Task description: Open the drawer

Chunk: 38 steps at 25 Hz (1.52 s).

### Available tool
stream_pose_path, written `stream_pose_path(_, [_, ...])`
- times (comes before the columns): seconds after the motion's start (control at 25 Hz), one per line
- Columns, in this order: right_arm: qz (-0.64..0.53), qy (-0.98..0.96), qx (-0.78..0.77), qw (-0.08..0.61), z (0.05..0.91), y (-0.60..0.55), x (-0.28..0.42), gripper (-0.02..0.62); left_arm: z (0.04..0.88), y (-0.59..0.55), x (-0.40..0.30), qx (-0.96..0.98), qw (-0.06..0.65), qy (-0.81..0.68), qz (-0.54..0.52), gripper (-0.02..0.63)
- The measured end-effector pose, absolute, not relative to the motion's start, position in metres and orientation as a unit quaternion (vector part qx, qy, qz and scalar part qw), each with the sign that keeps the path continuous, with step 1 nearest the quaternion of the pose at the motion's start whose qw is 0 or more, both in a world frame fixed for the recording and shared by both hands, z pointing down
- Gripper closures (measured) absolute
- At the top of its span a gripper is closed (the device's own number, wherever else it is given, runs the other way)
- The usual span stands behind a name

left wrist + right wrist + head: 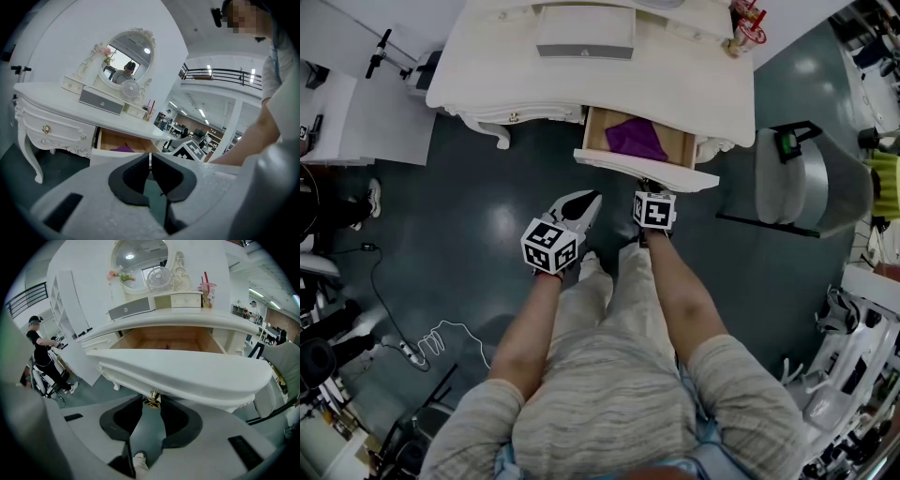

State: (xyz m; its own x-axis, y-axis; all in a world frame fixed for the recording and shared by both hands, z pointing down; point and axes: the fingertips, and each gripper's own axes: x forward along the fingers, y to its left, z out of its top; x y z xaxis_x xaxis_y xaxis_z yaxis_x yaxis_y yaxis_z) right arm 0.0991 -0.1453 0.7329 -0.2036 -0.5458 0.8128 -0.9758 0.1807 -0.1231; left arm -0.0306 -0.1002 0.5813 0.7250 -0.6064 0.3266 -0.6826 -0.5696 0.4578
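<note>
Under the right half of the white dressing table, the drawer is already well out. Its front panel juts toward the person and the wooden inside is in plain sight, with a purple cloth lying in it. The right gripper is right up against the middle of that front panel, and its own view shows both jaws clamped on the little brass knob hanging under the panel's edge, one pad on each side of it.

The left gripper hovers just left of the right one, a bit nearer the person and clear of the drawer. Its jaws are pressed together with nothing in them, pointing roughly at the table.

Further out, the tabletop carries a flat grey box near the middle and a pink cup with straws at the far right corner. The left gripper view also catches an oval mirror with a small fan in front of it. On the dark floor to the near left there's a white cable in a loose coil.
</note>
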Motion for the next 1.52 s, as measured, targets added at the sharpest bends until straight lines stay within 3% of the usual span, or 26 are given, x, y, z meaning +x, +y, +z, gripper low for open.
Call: stream_pose_path(1.52, [0.348,-0.693,0.542,0.323,0.733,-0.107,0.095,0.477,0.576,-0.088,-0.033,0.885,0.279,-0.365,0.07,0.578])
